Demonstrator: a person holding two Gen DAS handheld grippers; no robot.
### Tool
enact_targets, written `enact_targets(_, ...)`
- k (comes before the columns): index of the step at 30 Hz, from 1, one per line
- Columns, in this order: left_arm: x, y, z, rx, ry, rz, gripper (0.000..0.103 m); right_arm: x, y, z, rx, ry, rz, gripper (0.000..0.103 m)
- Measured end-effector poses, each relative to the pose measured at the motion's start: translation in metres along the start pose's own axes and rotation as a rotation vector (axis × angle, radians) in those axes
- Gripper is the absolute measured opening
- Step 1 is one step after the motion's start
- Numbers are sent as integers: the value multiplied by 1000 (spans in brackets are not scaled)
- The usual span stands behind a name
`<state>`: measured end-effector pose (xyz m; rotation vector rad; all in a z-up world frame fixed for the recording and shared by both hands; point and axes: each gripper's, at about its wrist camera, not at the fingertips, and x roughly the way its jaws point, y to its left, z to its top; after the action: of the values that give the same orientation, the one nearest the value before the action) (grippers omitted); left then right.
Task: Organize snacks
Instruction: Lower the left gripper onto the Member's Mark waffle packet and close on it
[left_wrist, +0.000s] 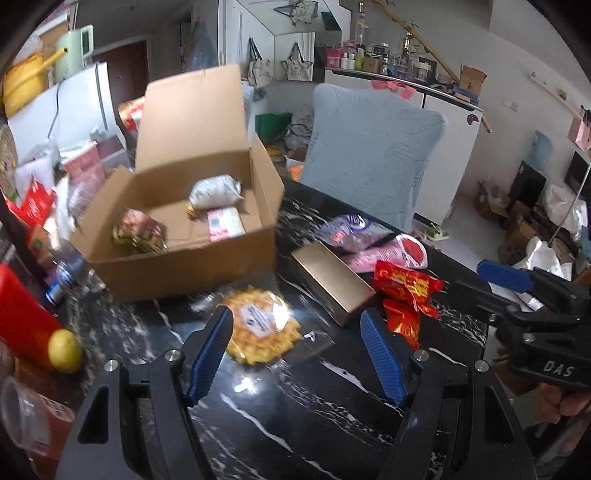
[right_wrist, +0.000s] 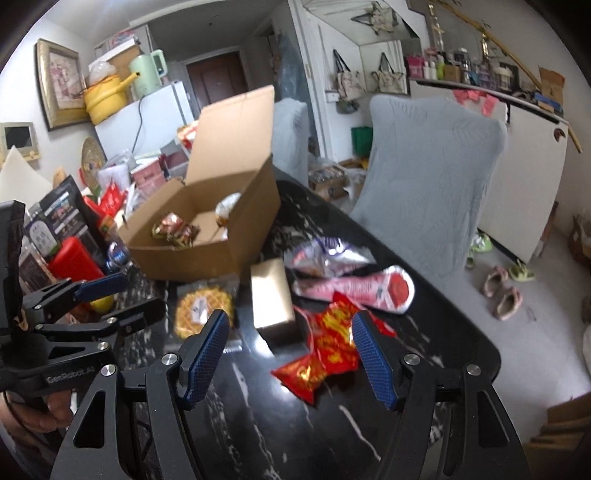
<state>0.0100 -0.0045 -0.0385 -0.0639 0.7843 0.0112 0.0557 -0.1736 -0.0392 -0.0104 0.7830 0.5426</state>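
Cardboard box (left_wrist: 177, 266) wall hides part of the snack packets inside; packet print blurred unreadable

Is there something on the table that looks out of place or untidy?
Yes. Several snacks lie loose beside the cardboard box: a yellow snack bag, a gold box and red packets.

Snacks beside an open box

Cardboard box (left_wrist: 177, 258) holds three packets; on the table (left_wrist: 295, 406) lie a yellow round snack (left_wrist: 258, 325), gold box (left_wrist: 332, 280), red packets (left_wrist: 406, 288) and pink bag (left_wrist: 391, 251).
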Motion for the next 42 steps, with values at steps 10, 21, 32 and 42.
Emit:
enact_targets(10, 36, 6, -11, -73, 47, 51, 71, 25, -9, -22, 37, 42, -13, 70)
enact_targets(21, 87, 15, -3, -136, 129, 175, 71, 43, -20, -27, 72, 70, -7, 70)
enact_targets(32, 119, 31, -2, -180, 207, 247, 93, 52, -38, -29, 136, 90, 8, 70)
enact_targets(42, 143, 31, -12, -200, 273, 177, 100, 55, -38, -31, 145, 99, 3, 70)
